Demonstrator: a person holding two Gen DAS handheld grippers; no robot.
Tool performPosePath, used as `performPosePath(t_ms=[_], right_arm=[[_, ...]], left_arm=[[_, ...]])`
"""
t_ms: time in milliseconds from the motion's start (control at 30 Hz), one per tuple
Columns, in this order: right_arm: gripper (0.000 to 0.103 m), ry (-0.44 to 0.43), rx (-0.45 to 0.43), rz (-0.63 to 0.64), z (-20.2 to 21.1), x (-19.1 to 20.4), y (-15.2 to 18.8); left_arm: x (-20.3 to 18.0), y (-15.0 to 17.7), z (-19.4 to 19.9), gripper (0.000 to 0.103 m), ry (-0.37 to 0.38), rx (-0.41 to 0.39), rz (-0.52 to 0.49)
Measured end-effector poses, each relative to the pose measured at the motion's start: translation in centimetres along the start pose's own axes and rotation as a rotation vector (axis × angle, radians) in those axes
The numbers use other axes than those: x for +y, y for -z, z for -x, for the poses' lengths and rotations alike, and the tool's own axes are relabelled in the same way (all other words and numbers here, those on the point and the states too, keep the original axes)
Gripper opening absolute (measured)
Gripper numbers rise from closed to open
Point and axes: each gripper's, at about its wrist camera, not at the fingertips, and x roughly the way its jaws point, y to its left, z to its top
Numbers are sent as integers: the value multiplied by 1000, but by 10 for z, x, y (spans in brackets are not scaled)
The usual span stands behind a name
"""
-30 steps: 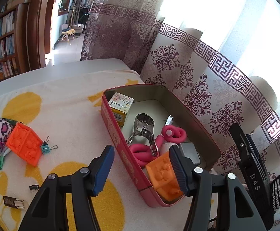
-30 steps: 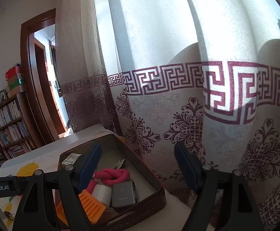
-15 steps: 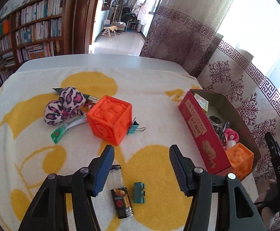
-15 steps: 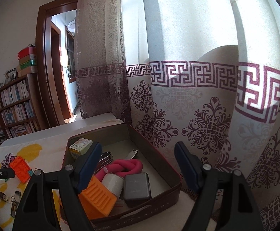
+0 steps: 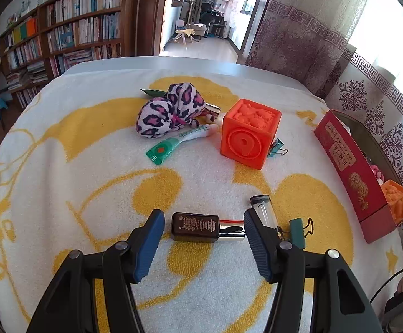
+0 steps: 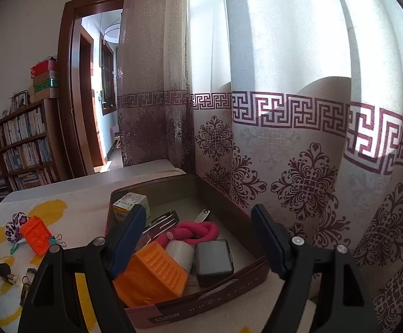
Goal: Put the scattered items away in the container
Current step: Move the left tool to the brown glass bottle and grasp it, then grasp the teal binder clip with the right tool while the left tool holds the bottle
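Fuzzy terry towel (image 5: 90, 194), glossy bottle (image 5: 195, 227)

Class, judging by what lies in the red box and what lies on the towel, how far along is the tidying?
Partly done: the red box already holds an orange block and pink twist. The left hand-held gripper, open, brackets the brown bottle. The orange cube, leopard pouch and toothpaste tube remain.

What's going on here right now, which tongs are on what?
Neither holds anything. The left tongs are open, straddling the dark brown bottle lying on the towel. The right tongs hang open over the red tin, already part filled. An orange cube, leopard pouch and toothpaste tube remain outside.
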Motion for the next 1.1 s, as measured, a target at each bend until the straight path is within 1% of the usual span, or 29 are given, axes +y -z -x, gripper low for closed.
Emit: performPosePath(t_ms=[67,233,300,333,433,567,667,733,767,867,967,1100], right_arm=[[81,-18,6,19,5,11,5],[81,-53,28,88,5,34,15],[81,-58,30,106,3,38,17],[81,-56,29,115,2,39,18],[81,-62,43,130,-1,41,21],[81,-73,51,142,-3,44,23],[81,-75,49,146,-2,44,24],[81,-78,46,150,-1,45,24],[81,-80,43,152,-1,45,24],[81,-93,51,157,0,48,24],[81,-145,91,149,2,52,24],[81,-294,201,160,7,72,29]], left_arm=[[0,3,-4,61,16,18,-7],[1,5,-5,61,33,15,-14],[3,6,-6,71,41,22,-6],[4,6,-6,72,49,20,-1],[3,7,-7,72,56,15,-3],[-1,8,-11,72,24,4,-31],[-5,7,-16,72,-15,-6,-62],[-7,6,-17,69,-36,-10,-75],[-7,6,-17,63,-40,-13,-78],[-1,7,-14,63,-21,-19,-54],[7,8,-7,63,-11,-33,-21],[16,7,3,63,-4,-64,15]])
